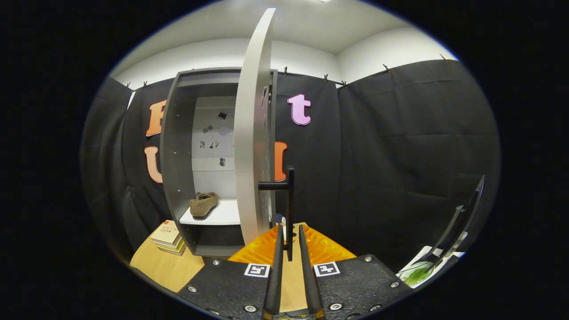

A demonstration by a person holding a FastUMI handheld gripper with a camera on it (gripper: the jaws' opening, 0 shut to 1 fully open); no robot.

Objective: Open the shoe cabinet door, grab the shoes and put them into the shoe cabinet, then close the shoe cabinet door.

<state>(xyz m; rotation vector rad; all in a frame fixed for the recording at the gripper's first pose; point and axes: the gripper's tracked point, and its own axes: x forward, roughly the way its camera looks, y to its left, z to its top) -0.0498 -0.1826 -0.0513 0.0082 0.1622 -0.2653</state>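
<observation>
The grey shoe cabinet (pixel 175 146) stands on the wooden table against the booth wall. Its pale door (pixel 251 133) is swung out and shows edge-on toward me. A brown fuzzy shoe (pixel 203 203) lies on the white shelf (pixel 222 215) inside. The door's black bar handle (pixel 290 195) hangs upright off the door's right face, and its lower end runs down between my two fingers. My gripper (pixel 290 229) is shut on that handle, one finger pressing each side of the bar.
A small stack of books (pixel 168 238) lies on the wooden table (pixel 164 266) left of the cabinet's base. At the far right a dark, thin tilted stand (pixel 458 226) rises above a white and green item (pixel 418 271).
</observation>
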